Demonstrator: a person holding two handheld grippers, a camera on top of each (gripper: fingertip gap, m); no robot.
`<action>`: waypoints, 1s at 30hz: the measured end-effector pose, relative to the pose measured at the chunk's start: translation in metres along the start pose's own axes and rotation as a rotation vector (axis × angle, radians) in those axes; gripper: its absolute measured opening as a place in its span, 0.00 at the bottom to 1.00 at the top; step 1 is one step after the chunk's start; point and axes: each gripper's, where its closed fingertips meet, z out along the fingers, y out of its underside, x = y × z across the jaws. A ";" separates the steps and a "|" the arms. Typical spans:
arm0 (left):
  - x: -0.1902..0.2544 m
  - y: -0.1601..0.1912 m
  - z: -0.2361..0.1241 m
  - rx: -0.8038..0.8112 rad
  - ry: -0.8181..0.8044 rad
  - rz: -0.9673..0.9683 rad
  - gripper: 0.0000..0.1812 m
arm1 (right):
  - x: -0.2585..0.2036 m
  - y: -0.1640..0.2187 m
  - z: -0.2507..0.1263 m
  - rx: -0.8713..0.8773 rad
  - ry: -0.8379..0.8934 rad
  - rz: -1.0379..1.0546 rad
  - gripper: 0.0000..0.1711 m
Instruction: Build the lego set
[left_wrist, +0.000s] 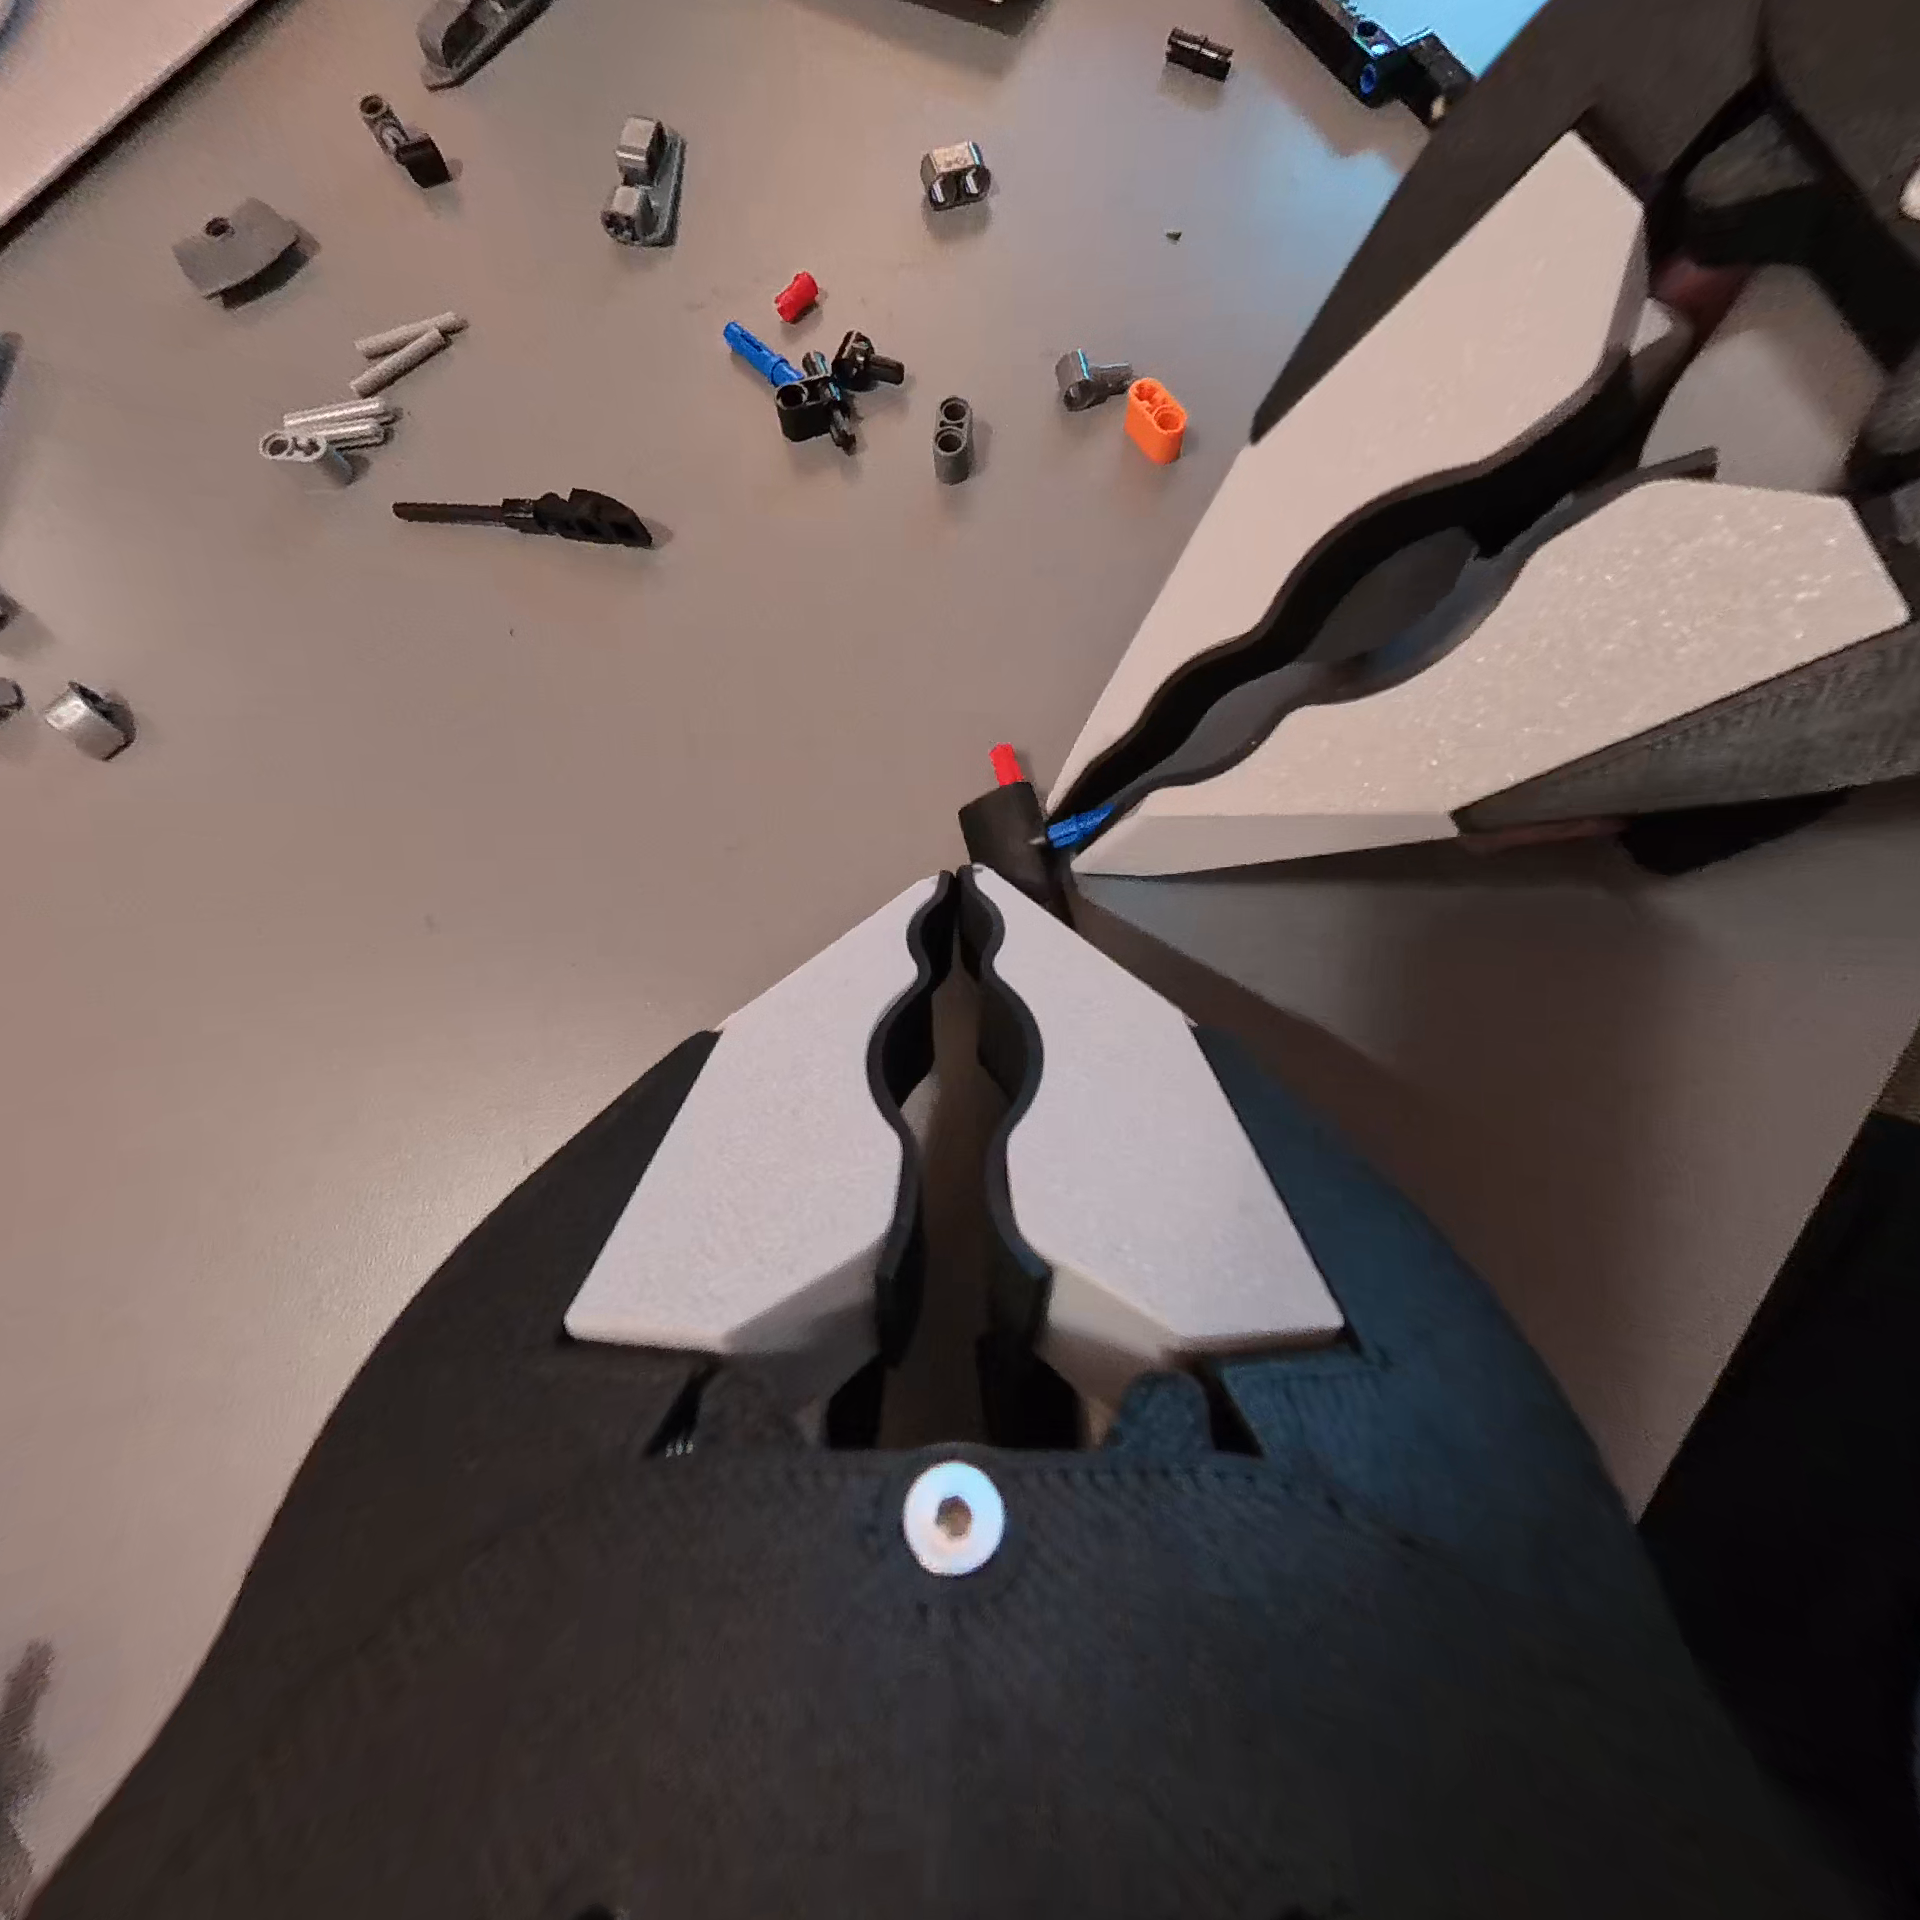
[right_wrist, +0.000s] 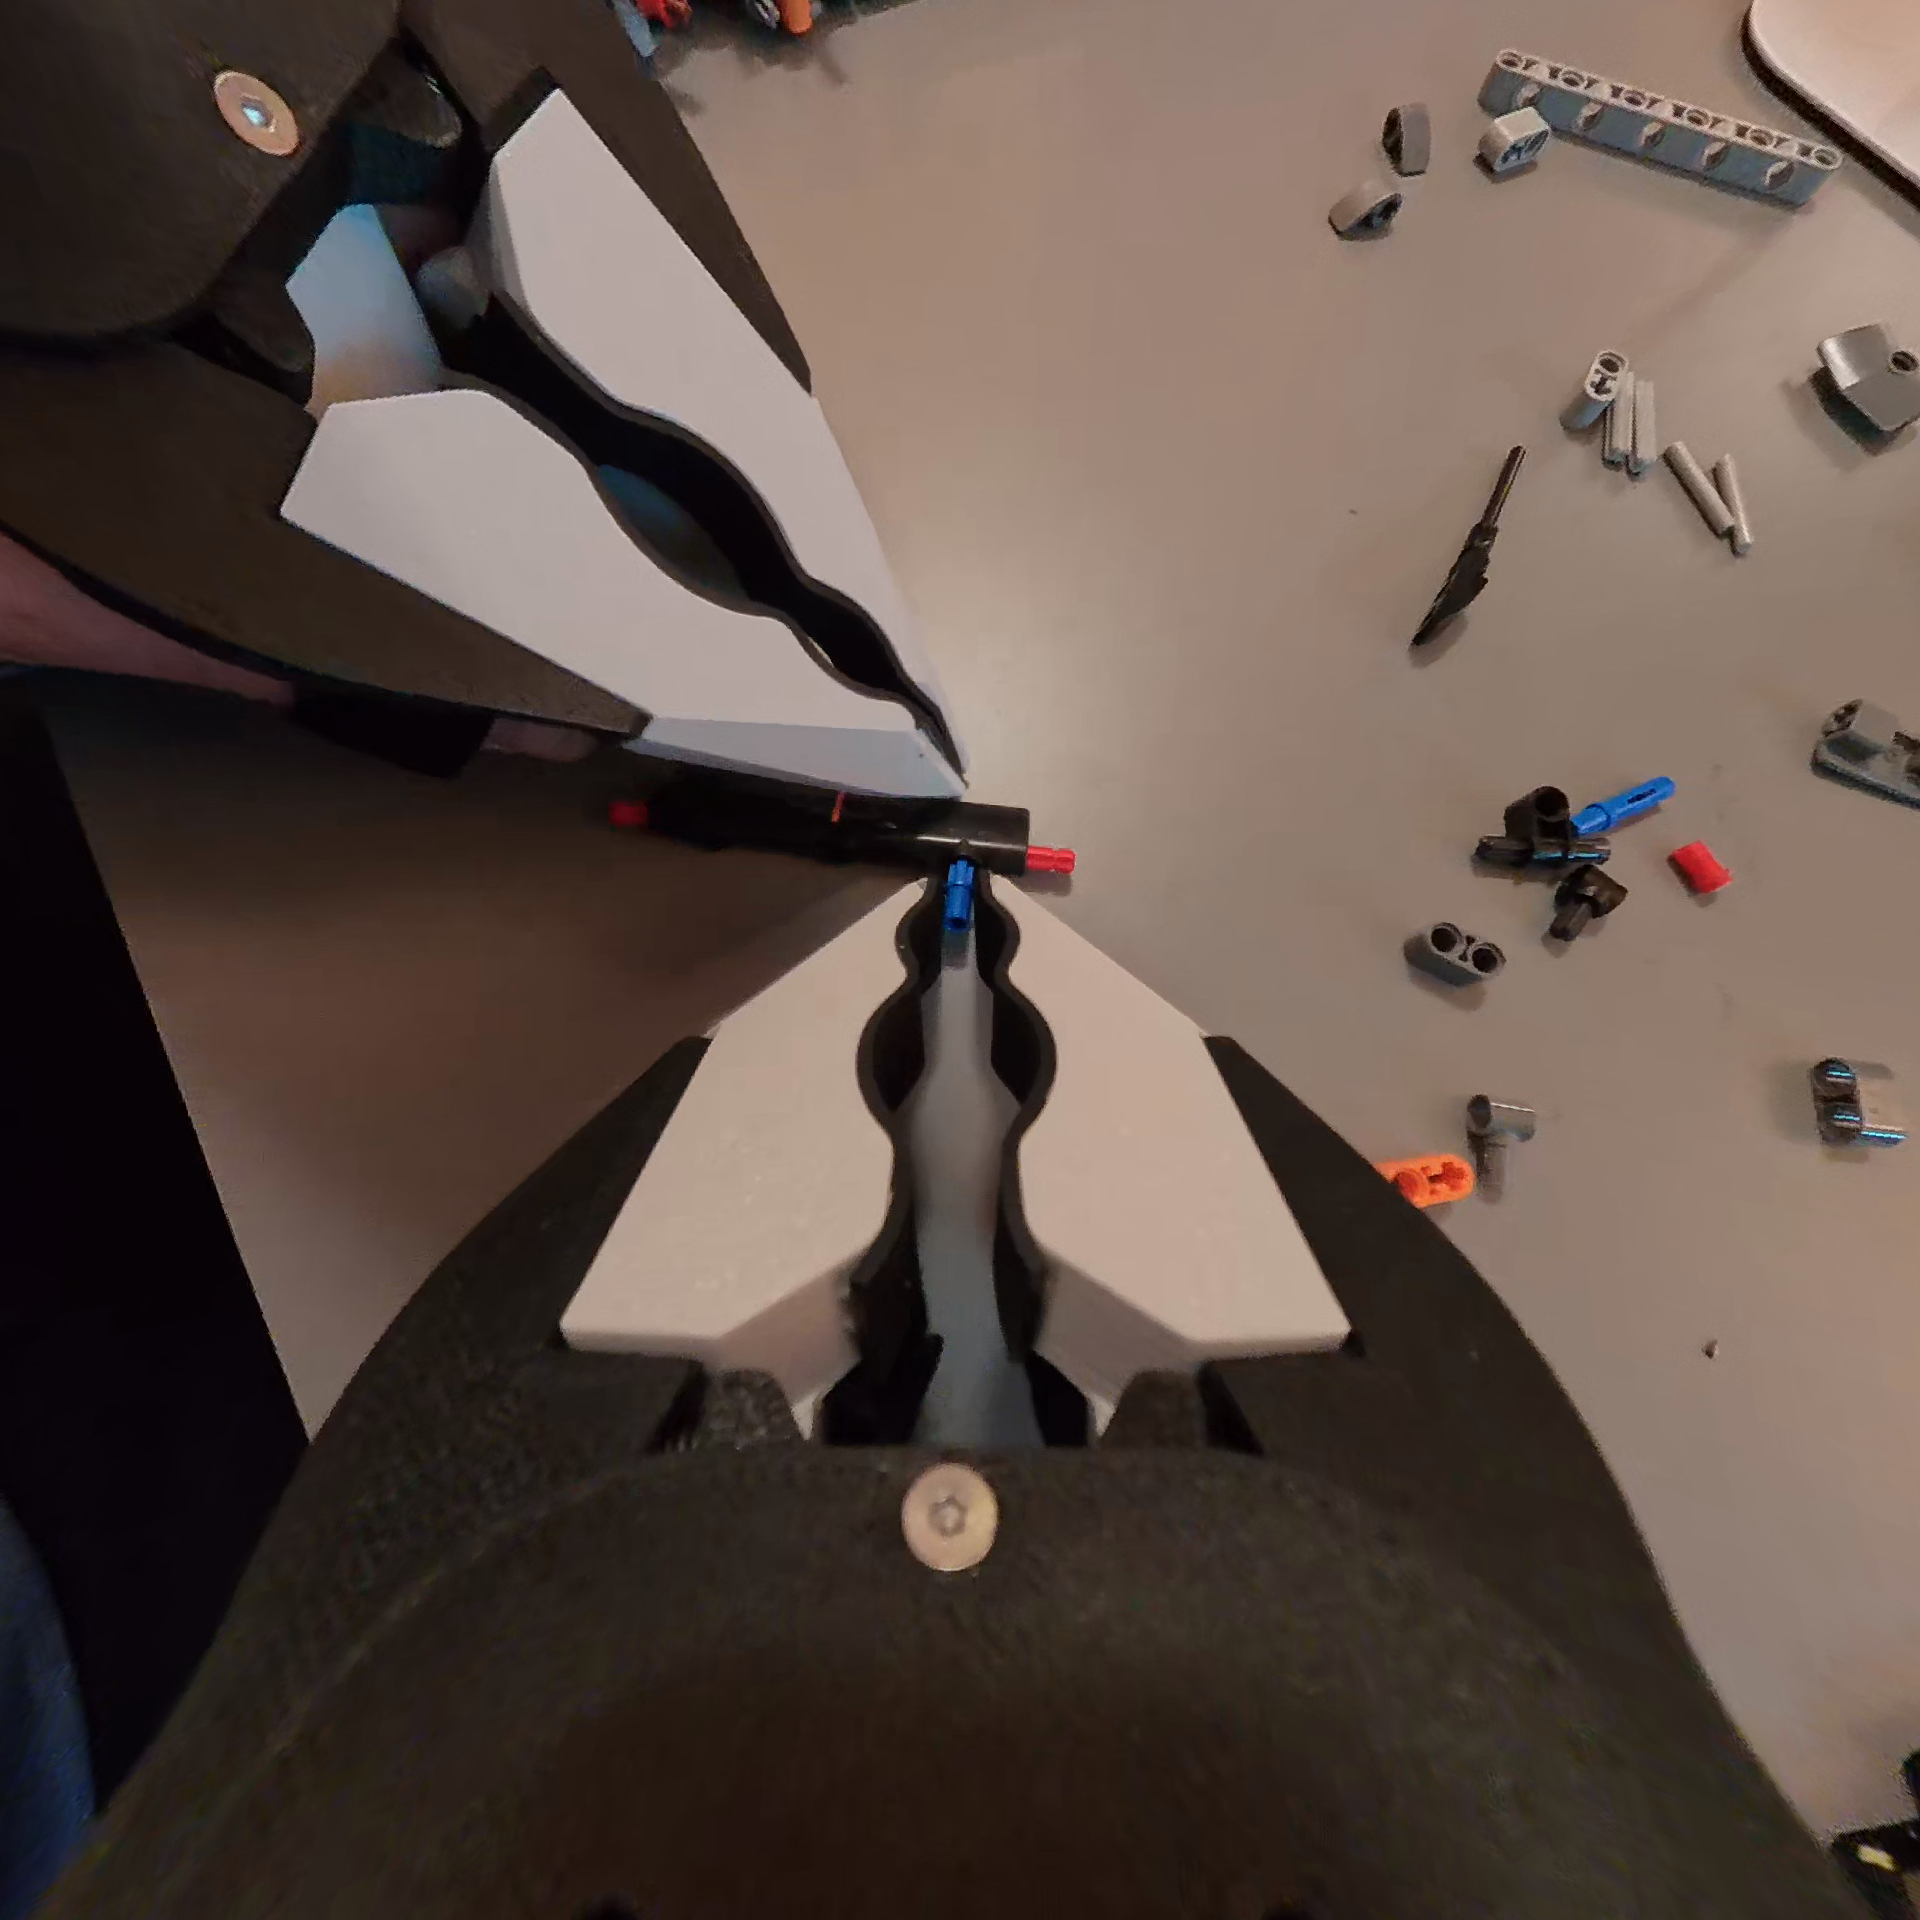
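A long black lego assembly (right_wrist: 914, 826) with red axle ends (right_wrist: 1049, 858) lies on the grey table; it also shows in the left wrist view (left_wrist: 997, 831). My right gripper (right_wrist: 961, 899) is shut on a small blue pin (right_wrist: 958, 896) that sticks out of the assembly's side. In the left wrist view it (left_wrist: 1060, 831) comes in from the right with the pin (left_wrist: 1081, 826). My left gripper (left_wrist: 956, 881) is shut with nothing between its jaws. It lies along the top of the assembly, with its tips (right_wrist: 951, 769) just above the pin's end.
Loose parts are scattered beyond: an orange piece (left_wrist: 1155, 419), a blue pin (left_wrist: 758, 351), a red bush (left_wrist: 796, 297), a black blade-shaped piece (left_wrist: 540, 514), grey axles (left_wrist: 405, 348), and a long grey beam (right_wrist: 1662, 125). The table edge (right_wrist: 187, 1039) runs near the grippers. Less than 4 cm separates the two grippers' tips. Between my right fingertips and the orange piece (left_wrist: 1155, 419) there is roughly 9 cm.
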 end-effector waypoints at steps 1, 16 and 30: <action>0.000 0.000 0.000 0.002 0.001 -0.005 0.00 | 0.000 0.000 0.000 0.000 0.001 -0.001 0.02; 0.007 -0.018 -0.024 0.138 0.338 -0.285 0.18 | 0.007 -0.019 -0.019 0.160 0.031 -0.031 0.01; 0.028 -0.042 -0.040 0.253 0.616 -0.387 0.03 | -0.002 -0.051 -0.044 0.333 -0.002 -0.100 0.02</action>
